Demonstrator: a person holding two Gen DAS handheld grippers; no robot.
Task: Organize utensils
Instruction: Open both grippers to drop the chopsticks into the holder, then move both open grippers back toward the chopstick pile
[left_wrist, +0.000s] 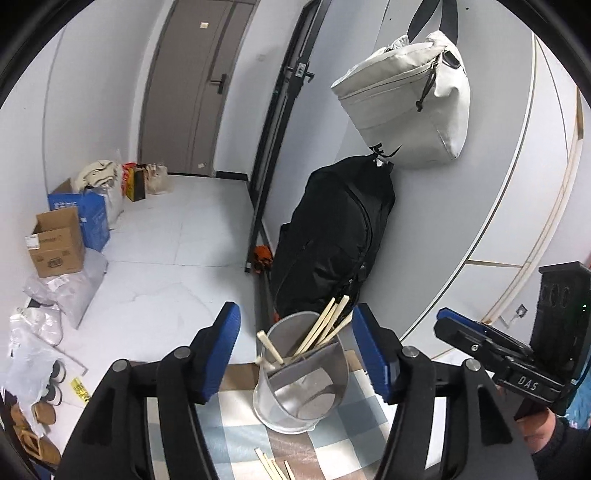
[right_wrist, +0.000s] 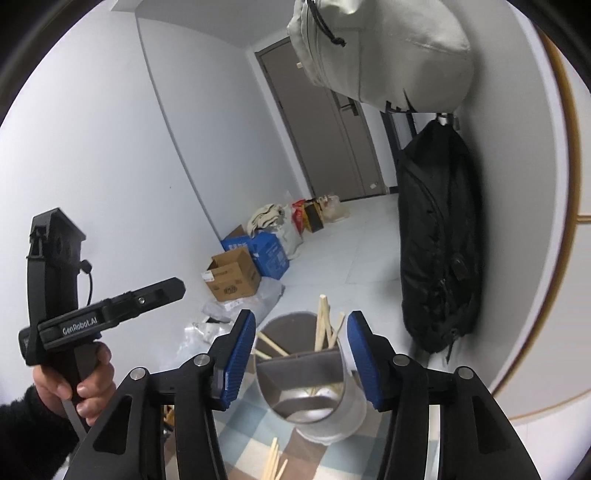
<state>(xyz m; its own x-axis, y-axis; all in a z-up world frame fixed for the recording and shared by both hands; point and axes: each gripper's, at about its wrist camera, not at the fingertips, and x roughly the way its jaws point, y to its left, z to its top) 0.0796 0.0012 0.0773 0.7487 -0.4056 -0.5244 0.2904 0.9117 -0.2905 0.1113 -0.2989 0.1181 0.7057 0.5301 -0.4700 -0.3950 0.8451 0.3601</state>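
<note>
Your left gripper (left_wrist: 295, 347) has its jaws apart with nothing clamped; the round metal mesh utensil holder with a grey divider (left_wrist: 301, 387) sits beyond the blue pads, framed by them but not pressed. Your right gripper (right_wrist: 301, 354) is the same: jaws apart, empty, the holder showing through the gap just ahead. Neither gripper is carrying anything.

The holder stands on the blue, white and brown checked cloth (left_wrist: 332, 450) that covers the desk, close to the far edge. Several pale wooden chopsticks (left_wrist: 325, 328) already stand in it, leaning against the rim toward the wall, and a short pale wooden handle (left_wrist: 271, 349) pokes up from the compartment on the other side of the divider. What that handle belongs to cannot be made out.

So part of the sorting looks done. What is left, as far as these views show, is a small cluster of loose wooden chopsticks (left_wrist: 275, 467) lying flat on the cloth in front of the holder, at the bottom edge of both views. You would judge the job well begun but not finished: those loose sticks need picking up and dropping in with the rest. Anything nearer you on the desk is out of view.
</note>
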